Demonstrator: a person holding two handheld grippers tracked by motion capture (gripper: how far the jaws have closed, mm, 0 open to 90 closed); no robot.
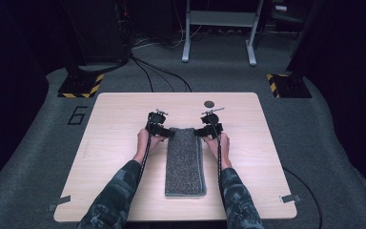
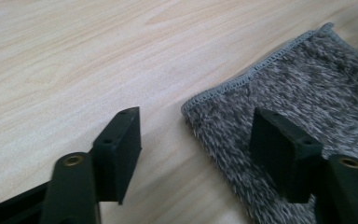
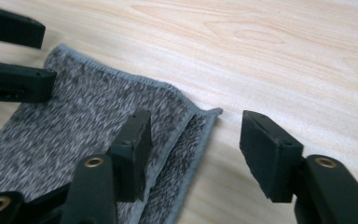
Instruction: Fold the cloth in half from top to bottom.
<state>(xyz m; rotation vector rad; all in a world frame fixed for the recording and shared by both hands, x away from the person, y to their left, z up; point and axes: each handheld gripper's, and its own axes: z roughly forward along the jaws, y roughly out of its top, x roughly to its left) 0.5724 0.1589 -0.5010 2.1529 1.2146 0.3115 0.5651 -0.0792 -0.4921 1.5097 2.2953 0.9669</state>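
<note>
A grey folded towel lies as a long strip down the middle of the wooden table. My left gripper is at the towel's far left corner and my right gripper at its far right corner. In the left gripper view the jaws stand apart. One hangs over bare wood, the other over the towel, with the corner between them. In the right gripper view the jaws straddle the layered corner of the towel without pressing it. The left gripper's jaws show beyond.
A small dark round mark sits on the table behind the right gripper. Tape strips mark the front corners. Beyond the table are floor cables, a metal frame and yellow-black striped bases.
</note>
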